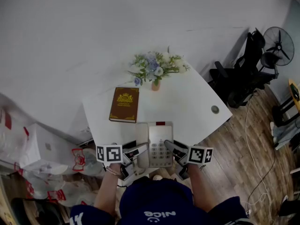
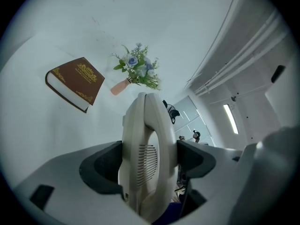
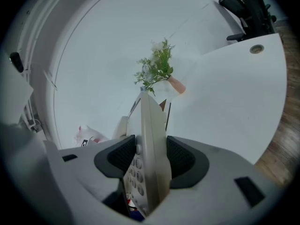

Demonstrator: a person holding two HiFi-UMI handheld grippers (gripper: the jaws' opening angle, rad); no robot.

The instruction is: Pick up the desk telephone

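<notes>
The beige desk telephone (image 1: 157, 144), handset on its left side and keypad in the middle, sits at the near edge of the white table (image 1: 190, 102), close to my body. My left gripper (image 1: 139, 151) is shut on the handset side; in the left gripper view the handset (image 2: 145, 139) fills the gap between the dark pads (image 2: 105, 165) of that gripper (image 2: 149, 161). My right gripper (image 1: 171, 147) is shut on the phone's right edge; the right gripper view shows the keypad body (image 3: 151, 125) clamped edge-on in that gripper (image 3: 151, 157). I cannot tell whether the phone still rests on the table.
A brown hardback book (image 1: 124, 104) lies behind the phone to the left. A small vase of blue and white flowers (image 1: 155, 69) stands at the table's far edge. A cable grommet (image 1: 214, 109) marks the right corner. A black office chair (image 1: 243, 76) and fan (image 1: 279, 43) stand right; plastic bags (image 1: 44, 161) lie left.
</notes>
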